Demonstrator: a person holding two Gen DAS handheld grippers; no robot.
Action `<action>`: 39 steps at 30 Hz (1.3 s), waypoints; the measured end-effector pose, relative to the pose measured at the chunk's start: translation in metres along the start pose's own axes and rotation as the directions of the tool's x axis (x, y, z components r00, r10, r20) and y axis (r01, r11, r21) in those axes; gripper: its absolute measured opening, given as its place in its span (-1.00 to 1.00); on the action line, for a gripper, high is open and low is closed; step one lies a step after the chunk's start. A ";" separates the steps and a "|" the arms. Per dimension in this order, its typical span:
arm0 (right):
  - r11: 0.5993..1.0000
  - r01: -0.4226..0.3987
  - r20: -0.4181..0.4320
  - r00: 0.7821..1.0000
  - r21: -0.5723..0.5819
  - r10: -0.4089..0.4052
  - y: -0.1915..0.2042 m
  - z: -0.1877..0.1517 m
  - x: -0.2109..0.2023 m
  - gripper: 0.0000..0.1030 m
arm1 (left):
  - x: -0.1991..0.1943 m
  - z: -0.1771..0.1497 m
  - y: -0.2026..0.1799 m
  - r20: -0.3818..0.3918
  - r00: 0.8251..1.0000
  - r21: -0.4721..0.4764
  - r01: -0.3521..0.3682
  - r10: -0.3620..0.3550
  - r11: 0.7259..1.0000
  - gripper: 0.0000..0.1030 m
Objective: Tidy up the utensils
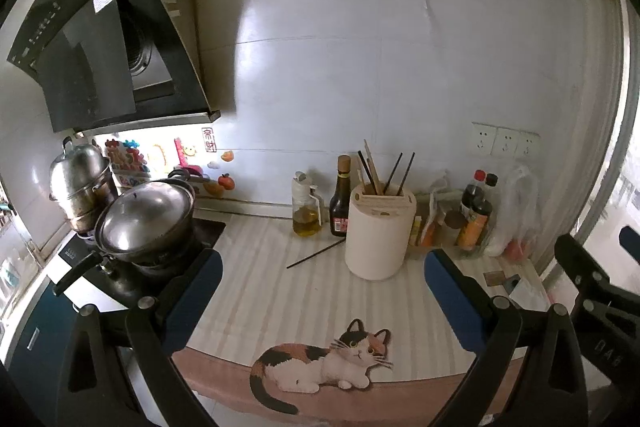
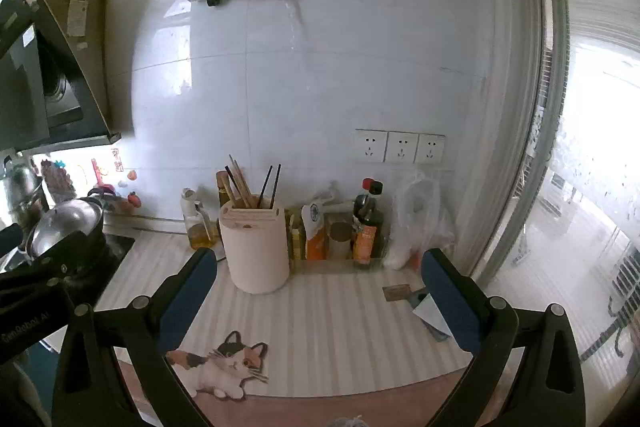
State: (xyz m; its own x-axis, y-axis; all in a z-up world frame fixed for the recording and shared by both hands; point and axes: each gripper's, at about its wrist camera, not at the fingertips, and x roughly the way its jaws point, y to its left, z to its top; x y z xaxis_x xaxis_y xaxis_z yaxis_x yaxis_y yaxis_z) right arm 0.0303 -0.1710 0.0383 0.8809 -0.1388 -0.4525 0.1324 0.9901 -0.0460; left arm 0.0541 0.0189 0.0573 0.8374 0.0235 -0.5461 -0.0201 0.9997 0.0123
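Both jaws stood wide, empty. Lone chopstick (image 1: 316,253) lay flat on the surface at frame centre, touching the holder (image 1: 379,235); pinching risked slipping or toppling it.

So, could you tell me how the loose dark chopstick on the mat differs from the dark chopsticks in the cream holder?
The loose dark chopstick lies flat on the striped mat, alone, left of the cream cylindrical holder. The dark chopsticks in the holder stand leaning, among pale wooden ones. Both kinds are thin and dark.
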 end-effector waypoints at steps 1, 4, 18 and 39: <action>1.000 -0.001 0.002 1.000 0.000 0.001 -0.001 0.001 0.000 1.00 | 0.001 0.000 -0.001 -0.004 1.000 0.005 -0.001 0.001 1.000 1.00; 1.000 -0.010 0.004 1.000 0.000 0.010 -0.003 0.001 0.000 1.00 | 0.000 -0.003 -0.004 -0.009 1.000 0.007 0.000 0.000 1.000 1.00; 1.000 -0.030 -0.001 1.000 -0.003 0.030 -0.006 0.003 0.006 1.00 | -0.002 -0.005 -0.004 -0.012 1.000 0.008 -0.004 0.005 1.000 1.00; 0.999 -0.031 -0.029 0.999 -0.005 0.031 -0.005 0.002 0.010 1.00 | 0.001 -0.002 0.000 -0.068 0.997 0.010 0.021 -0.021 1.000 1.00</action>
State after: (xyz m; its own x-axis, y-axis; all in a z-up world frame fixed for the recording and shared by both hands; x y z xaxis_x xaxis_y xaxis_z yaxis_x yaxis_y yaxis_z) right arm 0.0395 -0.1773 0.0352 0.8709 -0.1073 -0.4795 0.1024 0.9941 -0.0365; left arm 0.0537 0.0187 0.0548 0.7984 0.0028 -0.6022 0.0035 1.0000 0.0093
